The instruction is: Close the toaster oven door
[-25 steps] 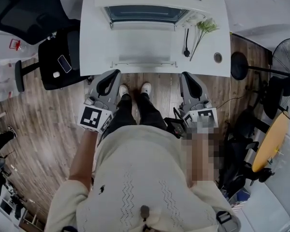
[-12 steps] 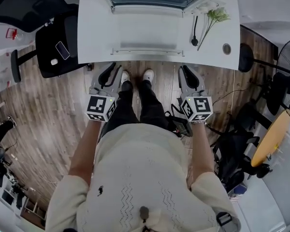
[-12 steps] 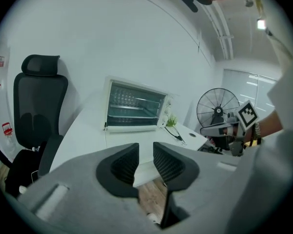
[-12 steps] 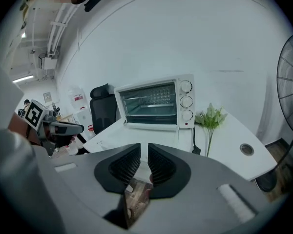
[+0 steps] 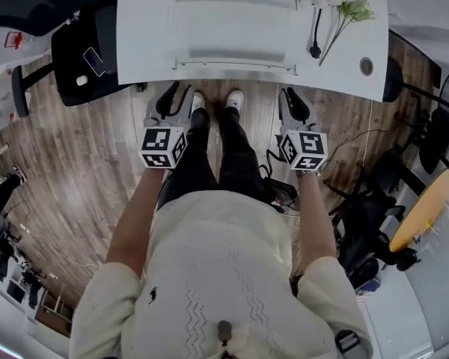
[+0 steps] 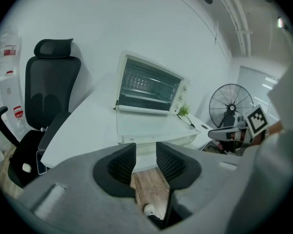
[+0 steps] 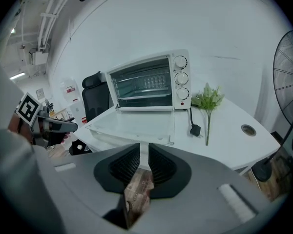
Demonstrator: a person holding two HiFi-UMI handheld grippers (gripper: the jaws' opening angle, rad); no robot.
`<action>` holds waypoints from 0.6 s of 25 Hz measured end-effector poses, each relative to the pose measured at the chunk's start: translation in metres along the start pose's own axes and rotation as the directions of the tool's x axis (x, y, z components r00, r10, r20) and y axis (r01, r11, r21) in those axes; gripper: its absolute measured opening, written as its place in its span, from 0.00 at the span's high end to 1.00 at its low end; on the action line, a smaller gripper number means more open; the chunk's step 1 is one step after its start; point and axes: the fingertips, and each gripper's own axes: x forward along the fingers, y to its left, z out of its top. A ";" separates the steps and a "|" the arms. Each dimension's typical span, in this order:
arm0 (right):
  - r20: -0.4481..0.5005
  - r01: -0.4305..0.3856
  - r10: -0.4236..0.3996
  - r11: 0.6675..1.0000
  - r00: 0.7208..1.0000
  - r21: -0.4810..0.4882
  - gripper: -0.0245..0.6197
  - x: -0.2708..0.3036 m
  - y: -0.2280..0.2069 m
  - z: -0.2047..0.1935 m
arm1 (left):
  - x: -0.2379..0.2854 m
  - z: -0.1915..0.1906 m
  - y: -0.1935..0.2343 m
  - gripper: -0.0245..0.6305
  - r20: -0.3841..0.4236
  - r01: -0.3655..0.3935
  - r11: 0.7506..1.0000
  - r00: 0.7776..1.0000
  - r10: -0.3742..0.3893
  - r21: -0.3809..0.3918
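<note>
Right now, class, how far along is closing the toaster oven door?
Nothing looks done: the toaster oven door lies flat open on the table. In hand: the left gripper, jaws just opening, and the right gripper are both empty, low by the table's edge. Left: reach the door and swing it up shut.

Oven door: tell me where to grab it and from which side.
Grip the handle, the thin bar along the door's free edge, near its middle. The door lies open and flat over the table, hinged at the oven, so the bar sits by the table's front edge. Probably best to come in from that front edge, then lift.
</note>
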 end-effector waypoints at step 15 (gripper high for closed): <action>-0.040 0.079 -0.077 0.996 0.996 0.050 0.81 0.044 -0.027 -0.022 | 0.047 -0.032 0.020 0.69 -0.048 -0.078 0.995 0.996 0.075 -0.062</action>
